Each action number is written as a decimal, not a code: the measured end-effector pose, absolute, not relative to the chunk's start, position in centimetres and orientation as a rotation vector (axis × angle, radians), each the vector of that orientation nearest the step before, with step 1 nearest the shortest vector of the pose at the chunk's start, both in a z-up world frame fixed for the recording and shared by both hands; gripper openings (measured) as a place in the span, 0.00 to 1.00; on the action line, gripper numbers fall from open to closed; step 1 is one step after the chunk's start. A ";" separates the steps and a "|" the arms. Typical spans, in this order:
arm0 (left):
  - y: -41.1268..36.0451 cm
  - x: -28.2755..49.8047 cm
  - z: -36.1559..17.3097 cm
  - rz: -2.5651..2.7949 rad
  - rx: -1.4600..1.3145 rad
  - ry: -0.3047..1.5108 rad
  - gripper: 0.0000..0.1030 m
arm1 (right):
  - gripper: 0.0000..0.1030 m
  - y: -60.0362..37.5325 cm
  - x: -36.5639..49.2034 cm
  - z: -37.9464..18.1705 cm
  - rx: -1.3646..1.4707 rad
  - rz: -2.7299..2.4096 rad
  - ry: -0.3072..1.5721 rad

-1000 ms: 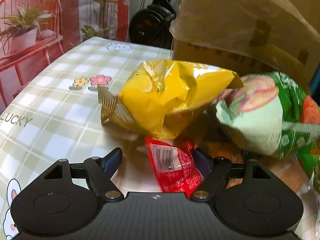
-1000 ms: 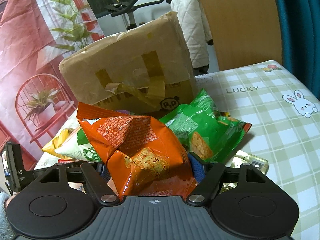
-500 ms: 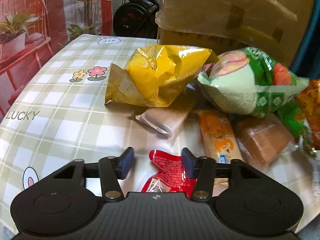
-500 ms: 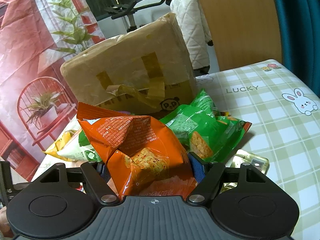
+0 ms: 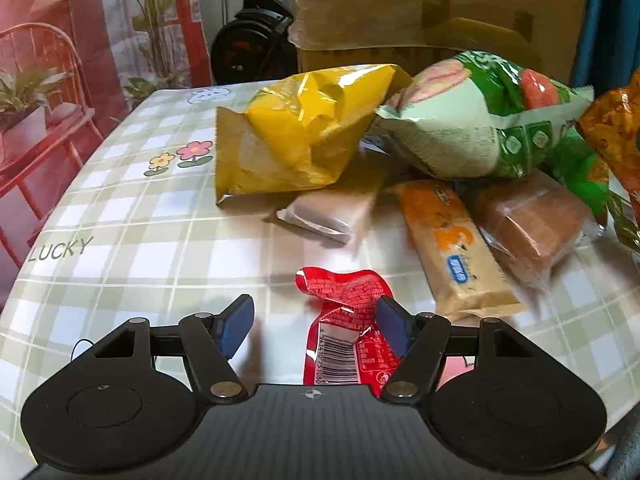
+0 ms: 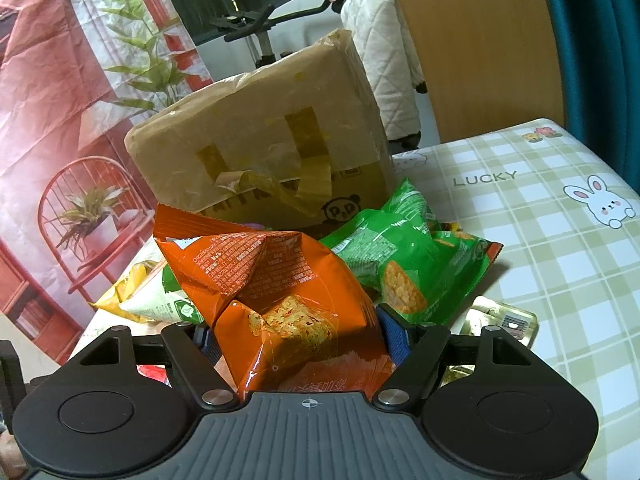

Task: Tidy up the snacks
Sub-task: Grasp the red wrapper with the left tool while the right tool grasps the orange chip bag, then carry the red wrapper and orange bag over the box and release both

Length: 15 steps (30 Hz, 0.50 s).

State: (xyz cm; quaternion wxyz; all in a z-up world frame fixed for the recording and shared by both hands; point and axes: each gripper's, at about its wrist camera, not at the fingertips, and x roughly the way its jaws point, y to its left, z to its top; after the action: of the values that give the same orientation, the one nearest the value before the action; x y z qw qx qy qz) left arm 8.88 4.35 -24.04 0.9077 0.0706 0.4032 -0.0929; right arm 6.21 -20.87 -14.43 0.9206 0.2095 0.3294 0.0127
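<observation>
My left gripper (image 5: pixel 316 320) is open. A small red snack packet (image 5: pixel 348 328) lies on the checked tablecloth (image 5: pixel 120 216) between its fingers, against the right finger (image 5: pixel 392 326). Beyond lie a yellow chip bag (image 5: pixel 296 148), a pale green bag (image 5: pixel 472 128), a pink wafer pack (image 5: pixel 332 212), an orange biscuit pack (image 5: pixel 456 248) and a wrapped brown cake (image 5: pixel 532 224). In the right wrist view my right gripper (image 6: pixel 298 336) has its jaws around an orange chip bag (image 6: pixel 276 284); whether they press it I cannot tell. A green snack bag (image 6: pixel 404 264) lies behind it.
A taped cardboard box (image 6: pixel 272 160) stands at the back of the table, also in the left wrist view (image 5: pixel 420 8). A small clear-wrapped packet (image 6: pixel 500 320) lies right of my right gripper. The table's edge runs along the left (image 5: pixel 24 272). An exercise bike and chair stand beyond.
My left gripper has pulled back from the pile and opened wider; the red packet now lies by its right finger. The right gripper and orange bag have hardly moved.
</observation>
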 end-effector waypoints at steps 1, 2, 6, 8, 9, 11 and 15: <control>4.5 9.1 -24.1 -0.190 0.131 0.835 0.68 | 0.69 -20.9 6.1 -14.4 0.431 0.025 0.676; 4.6 9.2 -24.1 -0.189 0.119 0.838 0.68 | 0.69 -20.9 6.1 -14.5 0.433 0.025 0.677; 4.3 9.8 -24.6 -0.201 0.100 0.838 0.67 | 0.69 -20.9 6.2 -14.6 0.438 0.027 0.680; 3.5 9.9 -24.7 -0.218 0.119 0.825 0.51 | 0.69 -20.8 6.2 -14.5 0.436 0.031 0.681; 3.2 9.8 -24.6 -0.233 0.123 0.818 0.45 | 0.69 -20.8 6.2 -14.5 0.435 0.032 0.680; 2.8 9.7 -24.5 -0.230 0.128 0.805 0.34 | 0.69 -20.9 6.2 -14.4 0.435 0.031 0.677; 3.2 9.5 -24.1 -0.224 0.090 0.786 0.28 | 0.69 -21.1 6.2 -14.3 0.435 0.029 0.675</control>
State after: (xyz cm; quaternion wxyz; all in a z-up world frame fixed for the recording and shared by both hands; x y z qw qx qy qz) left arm 9.54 3.24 -24.08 0.9167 0.0435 0.3820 -0.1090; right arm 6.21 -21.08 -14.27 0.9204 0.2115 0.3284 0.0143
